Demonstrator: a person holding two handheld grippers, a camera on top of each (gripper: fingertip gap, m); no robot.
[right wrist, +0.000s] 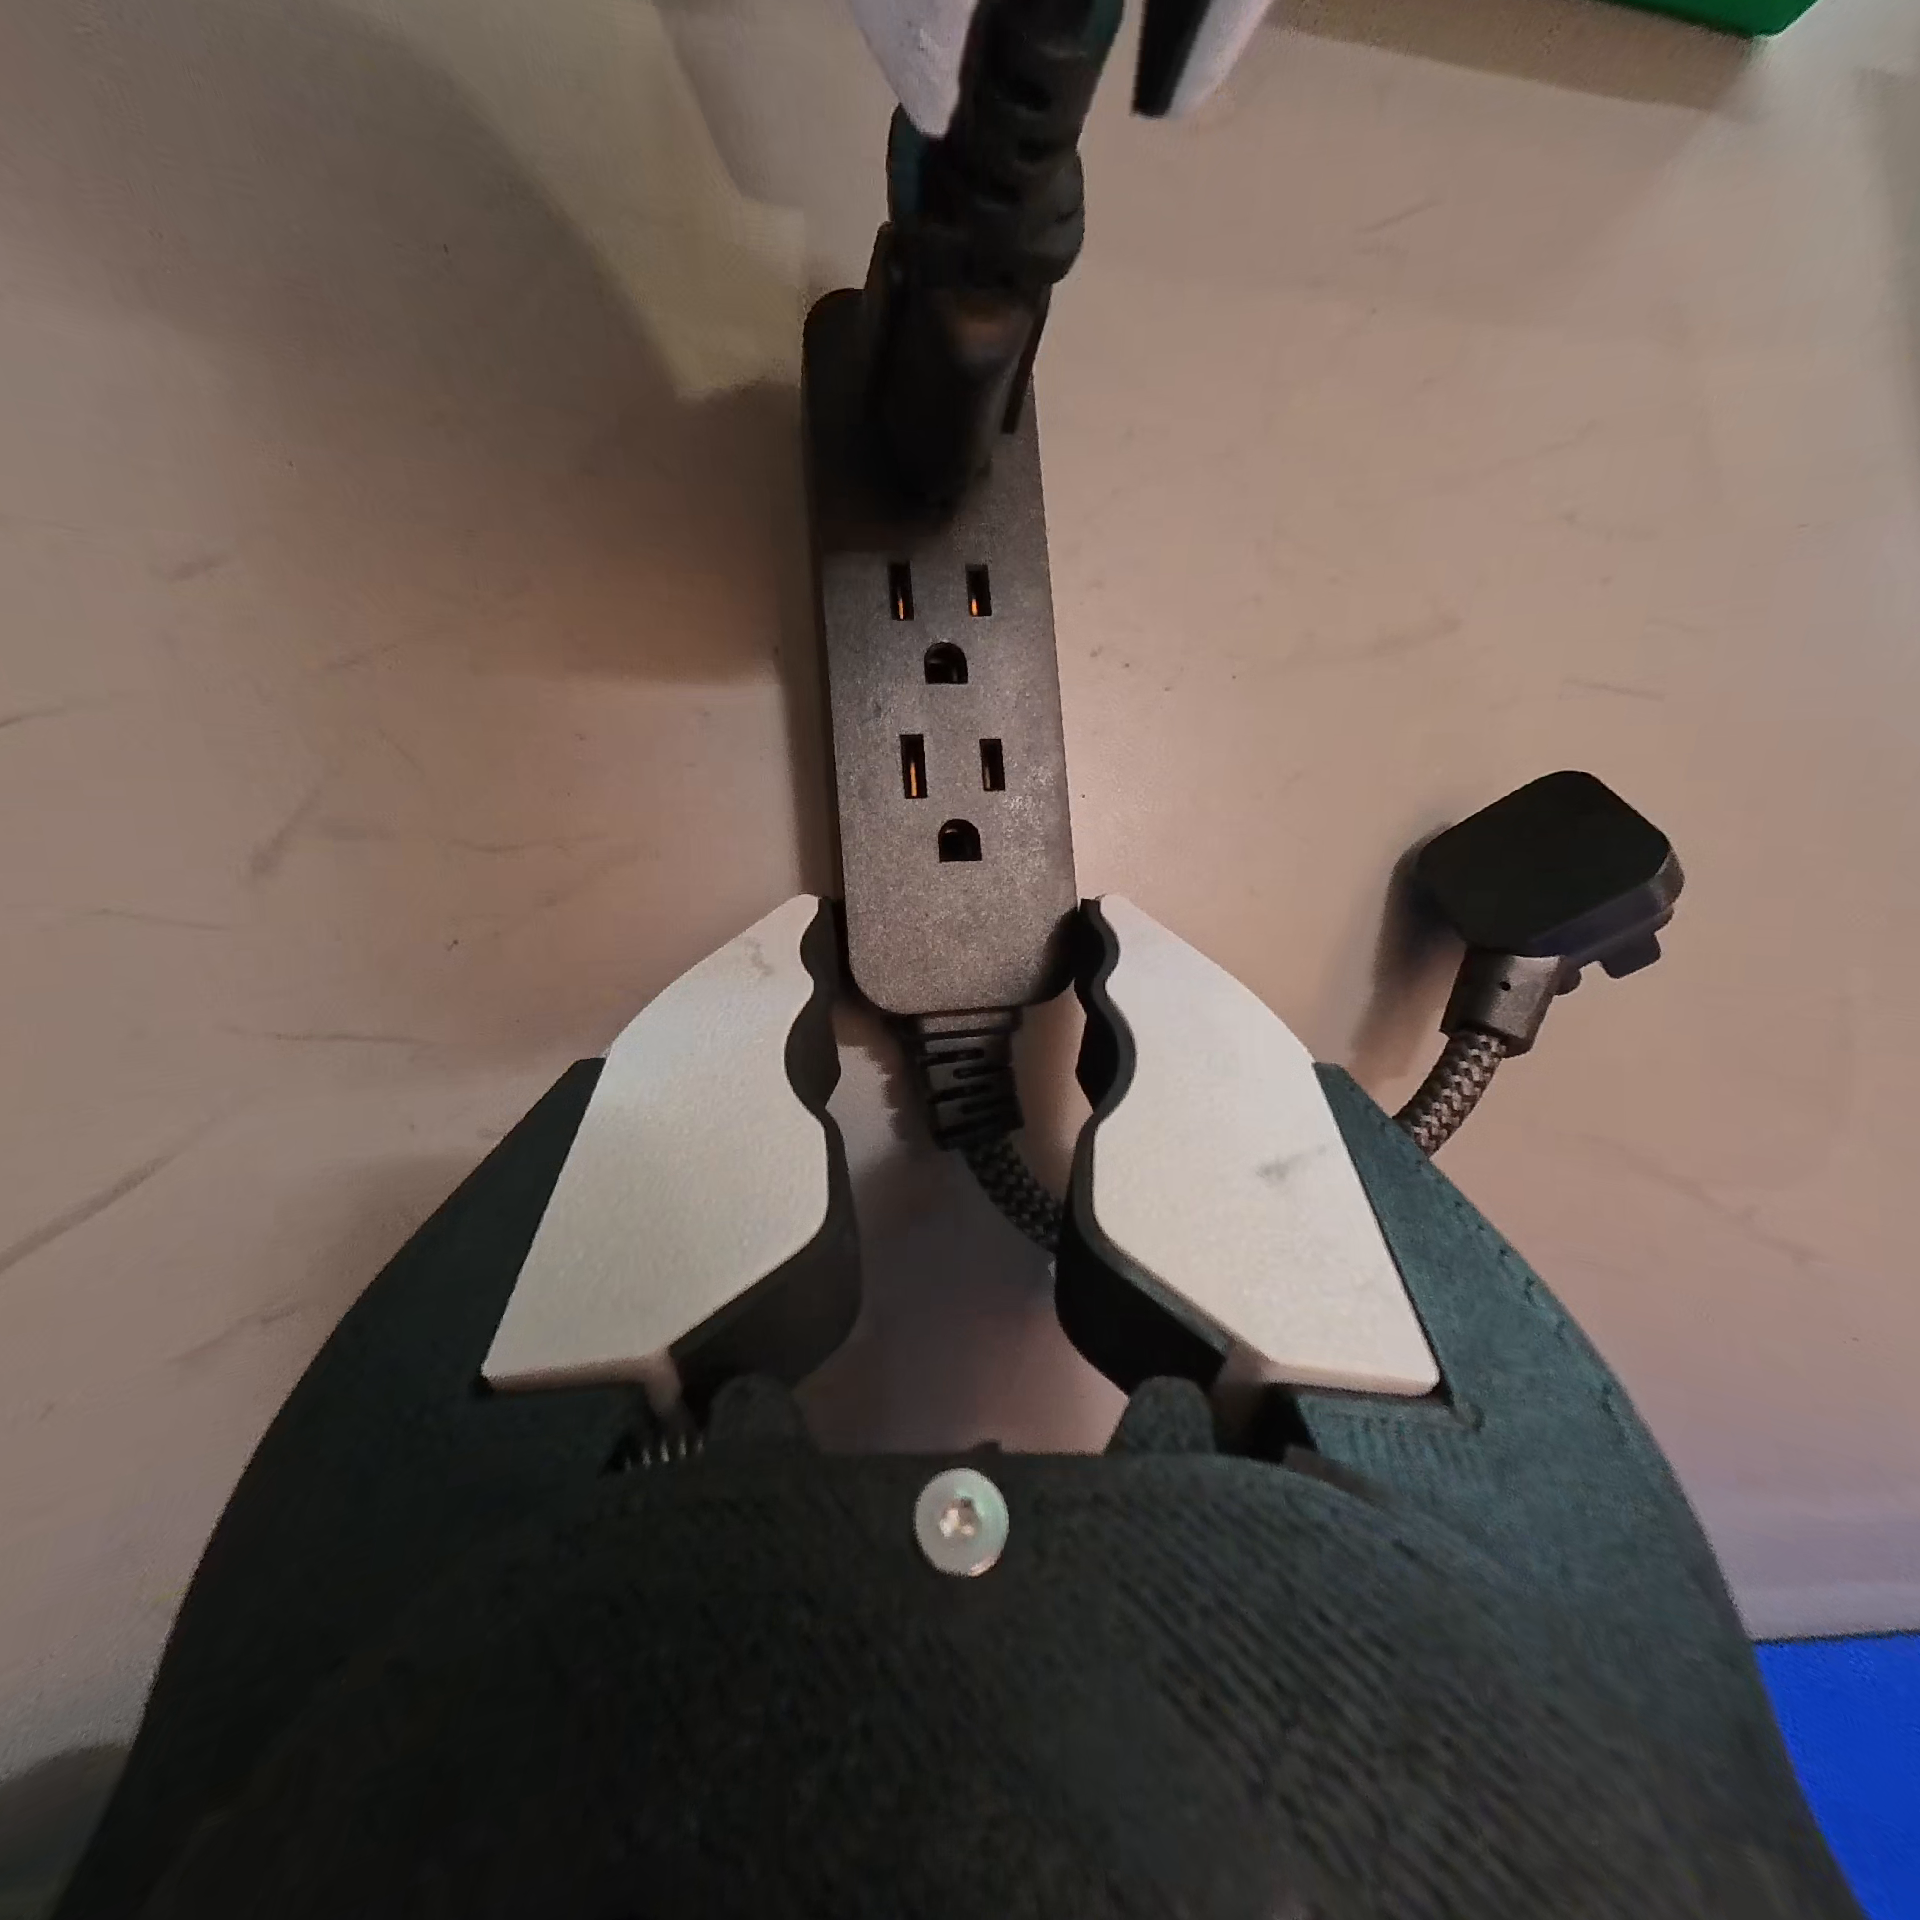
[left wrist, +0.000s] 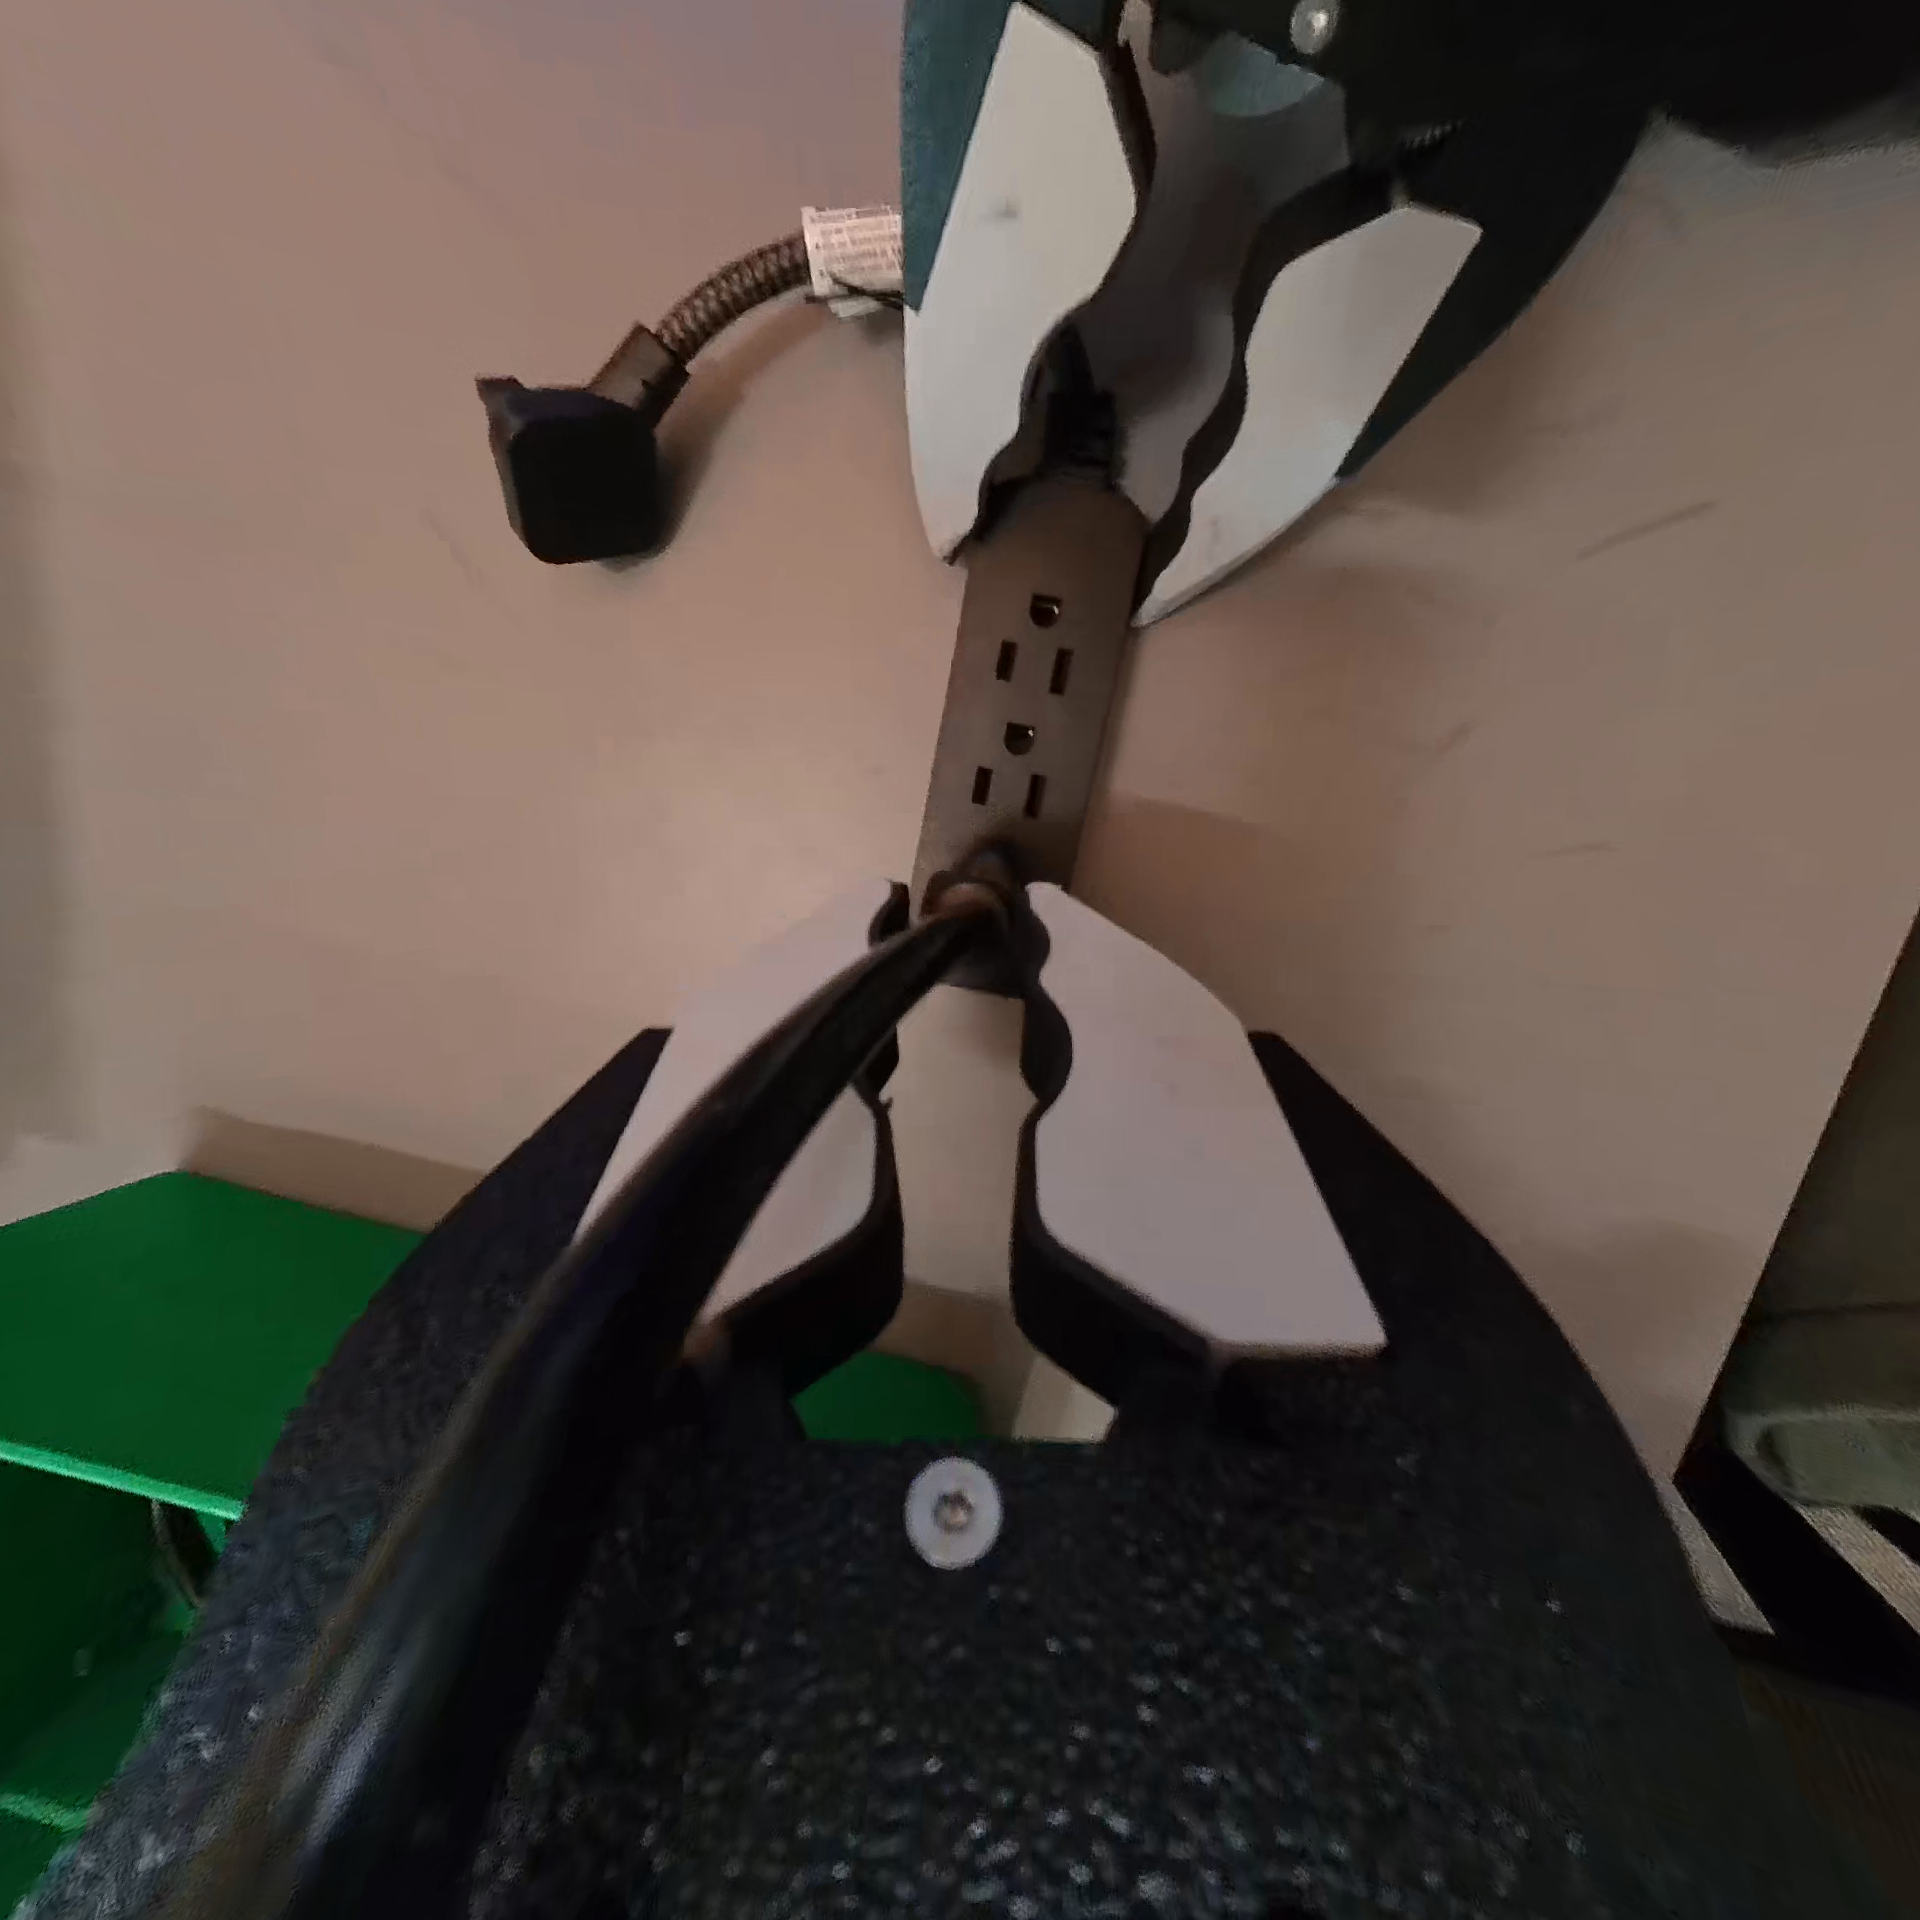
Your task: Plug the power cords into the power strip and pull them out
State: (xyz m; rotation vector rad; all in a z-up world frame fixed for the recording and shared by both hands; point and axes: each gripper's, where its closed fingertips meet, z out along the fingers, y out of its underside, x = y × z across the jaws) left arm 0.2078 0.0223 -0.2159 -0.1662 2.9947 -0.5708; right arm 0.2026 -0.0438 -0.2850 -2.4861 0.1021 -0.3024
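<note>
A dark power strip (left wrist: 1029,727) lies on the beige table, also in the right wrist view (right wrist: 956,727). My right gripper (right wrist: 956,935) is shut on the strip's cord end; it shows in the left wrist view (left wrist: 1055,577) at the top. My left gripper (left wrist: 966,920) is shut on a black plug (left wrist: 977,878) standing in the strip's end outlet. The plug (right wrist: 935,374) stands slightly tilted, and my left gripper (right wrist: 1049,62) is at the top edge. Its black cord (left wrist: 665,1226) runs back past the left fingers. Two outlets are bare.
The strip's own flat black plug (right wrist: 1548,862) on a braided cable lies on the table beside it, also in the left wrist view (left wrist: 582,468). A green box (left wrist: 156,1351) sits at one table edge. A blue surface (right wrist: 1839,1766) shows at the opposite corner. Tip to tip, the grippers are about 10 centimetres apart.
</note>
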